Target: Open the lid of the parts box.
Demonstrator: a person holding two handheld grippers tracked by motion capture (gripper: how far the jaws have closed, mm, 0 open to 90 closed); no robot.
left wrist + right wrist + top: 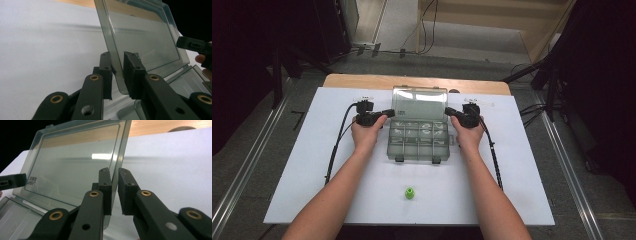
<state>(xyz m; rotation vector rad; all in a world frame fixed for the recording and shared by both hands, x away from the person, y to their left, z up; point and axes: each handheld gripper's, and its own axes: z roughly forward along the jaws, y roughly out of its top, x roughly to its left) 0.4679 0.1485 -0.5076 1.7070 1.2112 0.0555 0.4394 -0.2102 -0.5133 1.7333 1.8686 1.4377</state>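
Standing lid (419, 102) pinched between both claws

We are looking at a lab-like recording space: a white-covered table (362, 200), trailing floor cables (424, 30), and dark stands (557, 75) are surrounding it.

- A table (362, 81) with a wooden top, bare along its far edge.
- A white sheet (312, 150) covers most of it.
- On the sheet's middle stands a clear box (418, 142), lid raised.
- A small green cap (410, 193) lies near the front edge.
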